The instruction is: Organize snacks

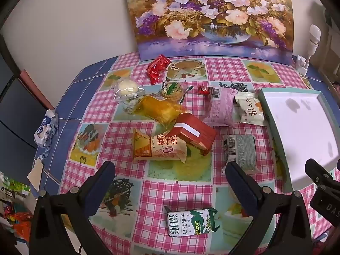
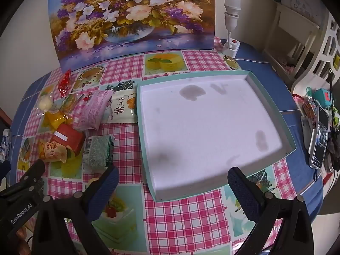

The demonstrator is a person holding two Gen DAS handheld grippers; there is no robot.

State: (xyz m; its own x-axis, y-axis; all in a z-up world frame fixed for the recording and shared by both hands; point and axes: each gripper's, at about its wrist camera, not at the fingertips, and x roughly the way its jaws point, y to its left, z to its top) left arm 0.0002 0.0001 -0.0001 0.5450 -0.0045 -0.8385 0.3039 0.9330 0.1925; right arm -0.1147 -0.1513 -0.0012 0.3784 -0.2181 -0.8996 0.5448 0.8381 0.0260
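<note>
The left gripper (image 1: 170, 182) hung over the table with its jaws spread wide and nothing between them; the right gripper (image 2: 172, 182) was just as wide and empty, poised over the near rim of the teal tray (image 2: 148, 148). Nearest the table's front edge lay a green-bean biscuit packet (image 1: 191, 223) on the pink checked tablecloth (image 1: 176, 193). Beyond it, a yellow cake packet (image 1: 159, 148) lay touching a red box (image 1: 193, 133), with a grey-green packet (image 1: 240, 150) to their right, near the tray's left wall. Farther back came a clear-wrapped yellow bun (image 1: 159, 108), a pink packet (image 1: 221, 108) and a white packet (image 1: 250, 110) just beside the tray's far left corner. Behind those sat a white round cake in clear wrap (image 1: 127, 88), a round biscuit pack (image 1: 172, 90), a small red candy (image 1: 204, 90) and a red packet (image 1: 157, 68). The tray held no snacks. At the table's back edge a flower painting (image 1: 212, 17) leaned on the wall.
</note>
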